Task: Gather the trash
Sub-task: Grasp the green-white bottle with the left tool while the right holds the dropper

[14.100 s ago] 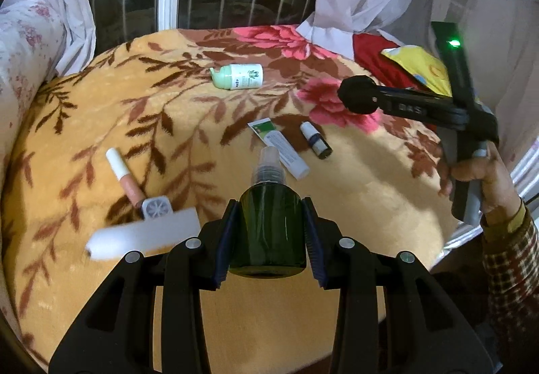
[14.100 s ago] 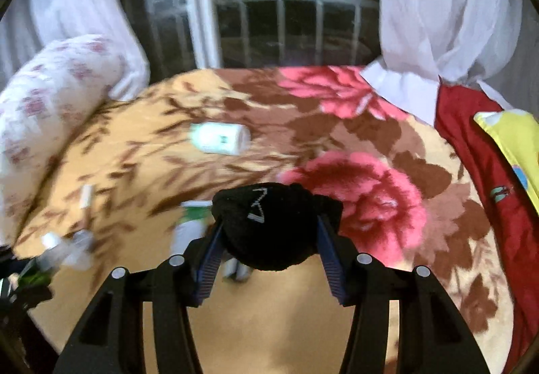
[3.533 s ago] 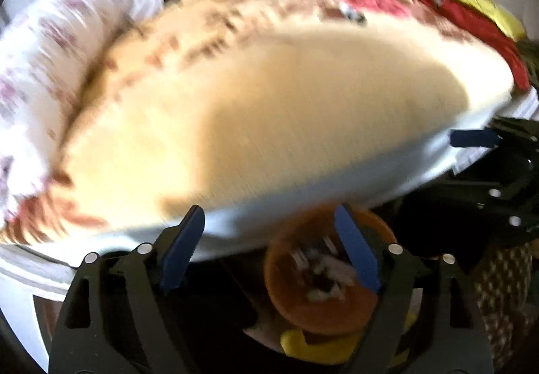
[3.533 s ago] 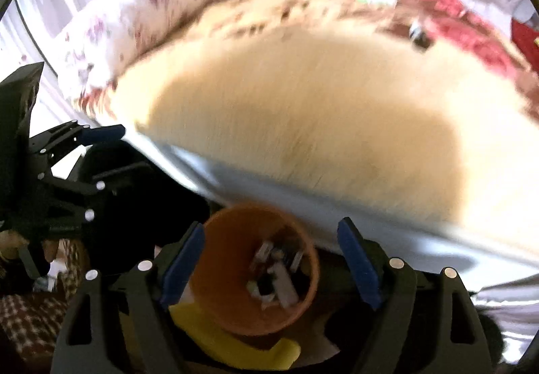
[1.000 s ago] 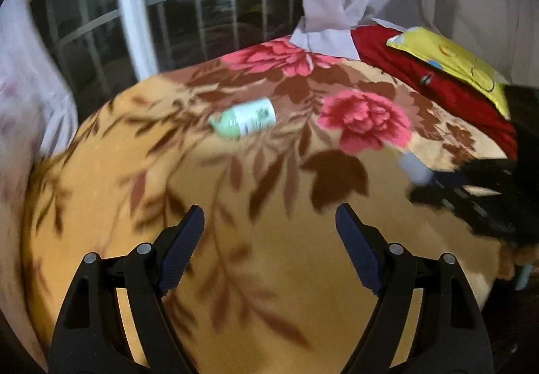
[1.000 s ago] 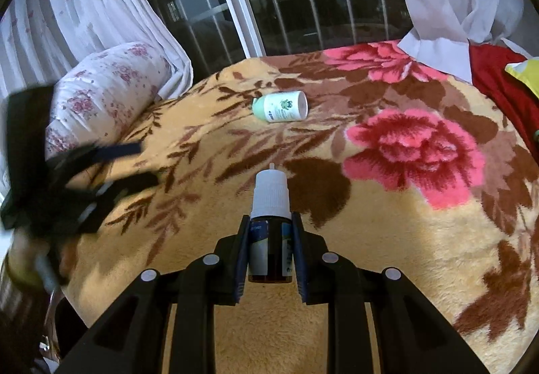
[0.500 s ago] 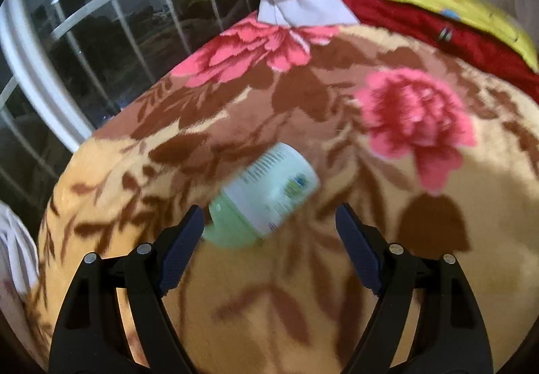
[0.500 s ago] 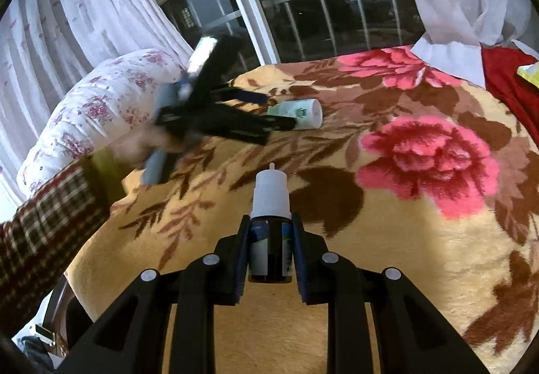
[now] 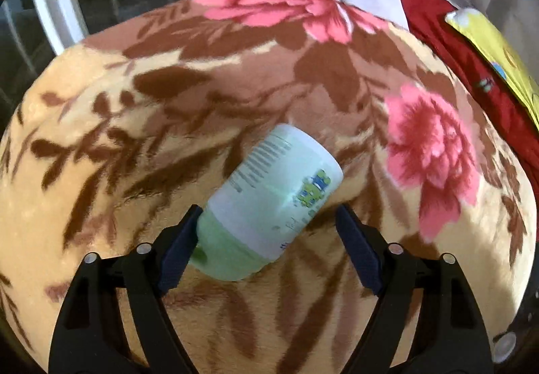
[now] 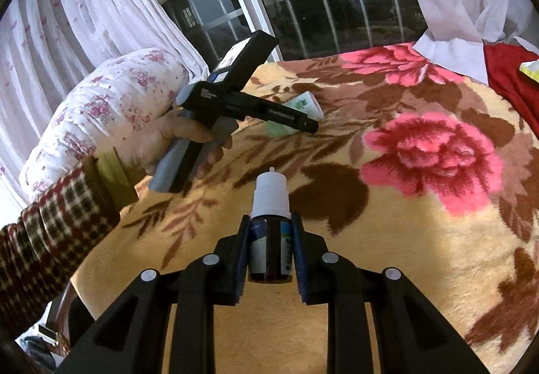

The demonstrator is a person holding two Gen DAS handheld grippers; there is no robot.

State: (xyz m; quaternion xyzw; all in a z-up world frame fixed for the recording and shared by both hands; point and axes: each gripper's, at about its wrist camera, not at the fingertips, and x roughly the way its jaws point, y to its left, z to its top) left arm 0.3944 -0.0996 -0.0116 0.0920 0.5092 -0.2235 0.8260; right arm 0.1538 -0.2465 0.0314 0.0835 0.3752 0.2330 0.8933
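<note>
left tongs open around the jar, right tongs clamped on the dropper

left gripper (image 9: 266, 239) was spread wide over the blanket (image 9: 134, 151), jaws apart. the jar (image 9: 269, 202) lay on its side between them, green cap toward the camera, base pointing away and right. left pad (image 9: 178, 249) looked to be touching or just beside the cap; right pad sat apart from the jar. slight blur, so contact not certain.

right gripper (image 10: 269, 256) was closed on a dropper (image 10: 271, 226), pads pressed on both sides of its dark body, white cap sticking up past the tips. it was held above the blanket, toward the near edge.

from the right view the left hand (image 10: 175, 141) held its tool handle, its tips at the jar (image 10: 299, 109), which lay toward the far edge of the blanket, near the window (image 10: 303, 3). pillow (image 10: 101, 111) sat at the left edge, red cloth (image 9: 471, 51) at the right edge.
</note>
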